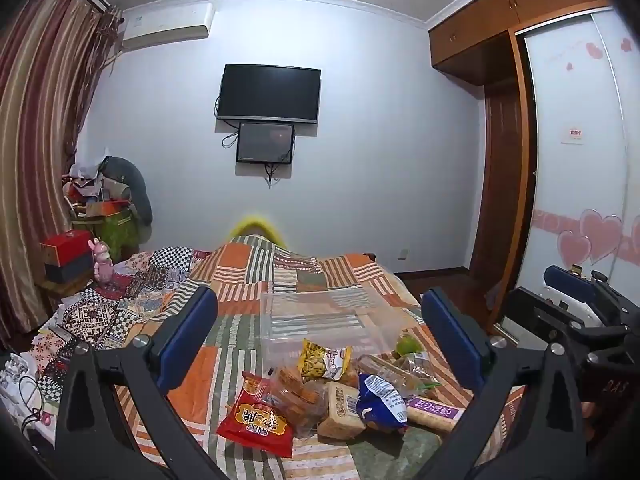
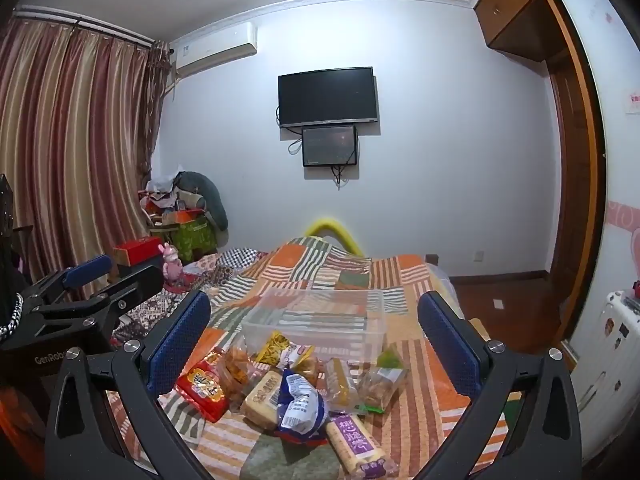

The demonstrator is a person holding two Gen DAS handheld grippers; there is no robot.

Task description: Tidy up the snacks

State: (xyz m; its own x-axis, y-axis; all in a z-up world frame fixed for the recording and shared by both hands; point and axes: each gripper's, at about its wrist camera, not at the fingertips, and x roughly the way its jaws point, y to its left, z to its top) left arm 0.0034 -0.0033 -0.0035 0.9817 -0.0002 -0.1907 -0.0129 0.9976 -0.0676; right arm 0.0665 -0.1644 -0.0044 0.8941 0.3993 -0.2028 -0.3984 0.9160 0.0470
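A heap of snack packets lies on the striped patchwork bedspread (image 1: 248,272). It holds a red packet (image 1: 256,420), a blue and white packet (image 1: 380,400), a yellow packet (image 1: 320,360) and a purple-labelled wafer roll (image 1: 434,410). Just behind the heap stands a clear plastic box (image 1: 320,316), with nothing in it. My left gripper (image 1: 320,340) hangs open above the heap, nothing between its fingers. In the right wrist view the same heap shows the red packet (image 2: 202,388), the blue packet (image 2: 302,404) and the wafer roll (image 2: 356,444), with the clear box (image 2: 316,320) behind. My right gripper (image 2: 316,340) is open too.
The other gripper shows at the right edge (image 1: 572,312) of the left view and the left edge (image 2: 92,300) of the right view. A pink toy (image 1: 105,264) and stacked boxes (image 1: 66,254) sit at the bed's far left. A wardrobe (image 1: 508,184) lines the right wall.
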